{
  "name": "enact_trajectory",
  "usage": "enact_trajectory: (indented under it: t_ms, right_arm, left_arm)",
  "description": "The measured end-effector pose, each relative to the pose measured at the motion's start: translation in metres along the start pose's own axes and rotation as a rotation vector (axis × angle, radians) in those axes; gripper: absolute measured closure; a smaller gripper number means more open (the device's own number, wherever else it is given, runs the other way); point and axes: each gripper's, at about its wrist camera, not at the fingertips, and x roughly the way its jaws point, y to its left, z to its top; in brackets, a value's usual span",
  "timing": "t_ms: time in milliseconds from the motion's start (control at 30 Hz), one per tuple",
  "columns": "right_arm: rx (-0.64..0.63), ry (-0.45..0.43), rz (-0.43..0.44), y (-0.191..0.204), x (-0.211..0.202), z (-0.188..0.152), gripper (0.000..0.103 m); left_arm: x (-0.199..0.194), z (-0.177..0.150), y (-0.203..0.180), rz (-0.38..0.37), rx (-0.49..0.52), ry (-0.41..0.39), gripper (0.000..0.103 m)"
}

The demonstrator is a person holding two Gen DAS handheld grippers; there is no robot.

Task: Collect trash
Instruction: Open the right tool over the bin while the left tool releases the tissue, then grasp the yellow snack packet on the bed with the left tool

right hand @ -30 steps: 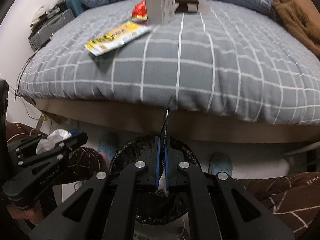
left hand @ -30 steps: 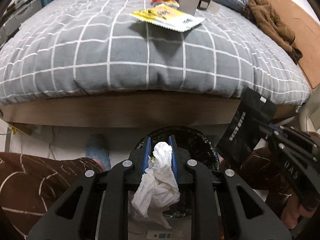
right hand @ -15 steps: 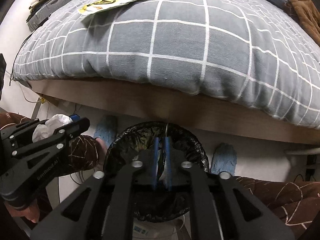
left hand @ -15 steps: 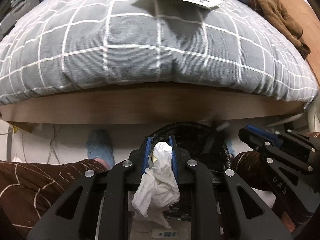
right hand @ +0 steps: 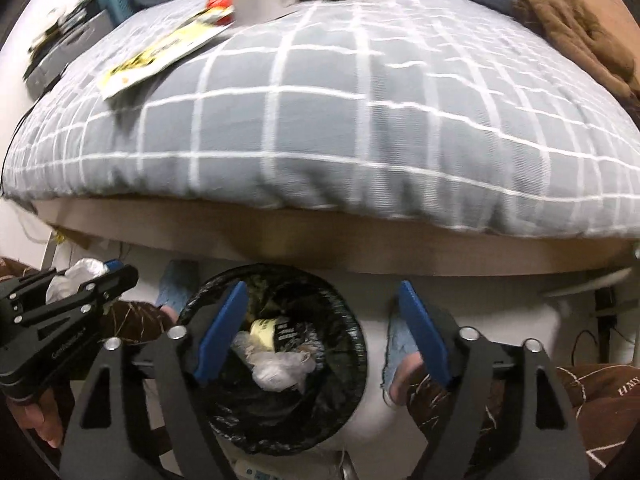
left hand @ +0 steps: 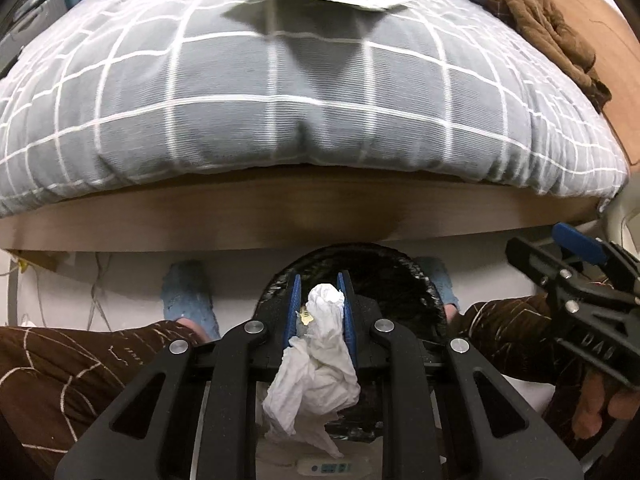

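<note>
Tissue [left hand: 320,344] pinched in your left gripper [left hand: 320,300] jaws, hanging just above bin [left hand: 424,280] rim; right gripper [right hand: 320,328] jaws spread, empty, over bin. Release left next.

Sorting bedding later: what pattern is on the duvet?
Grey duvet with a white grid of lines, clearest in the right wrist view.
</note>
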Motion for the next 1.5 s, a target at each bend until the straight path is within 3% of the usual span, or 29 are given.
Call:
enact_trajectory:
  t_ms: [300, 467, 867, 1167, 1500]
  right_arm:
    - [0.057, -0.031, -0.024, -0.028, -0.011, -0.002, 0.019]
    - [0.060, -0.038, -0.029, -0.025, -0.012, 0.000, 0.019]
    - [0.038, -0.129, -0.039, -0.013, -0.041, 0.019, 0.019]
    - [0.055, -0.223, -0.024, -0.019, -0.069, 0.040, 0.019]
    - [0.021, -0.298, -0.021, -0.016, -0.078, 0.072, 0.019]
  left_arm:
    - [0.003, 0.001, -0.030, -0.017, 0.060, -0.010, 0.081]
    - [-0.001, 0.000, -0.030, 0.004, 0.064, -0.037, 0.053]
    - [-0.031, 0.010, -0.020, 0.075, 0.049, -0.150, 0.008]
    - [-0.074, 0.040, -0.002, 0.108, 0.035, -0.268, 0.006]
    - [-0.079, 0.096, -0.007, 0.095, 0.117, -0.310, 0.006]
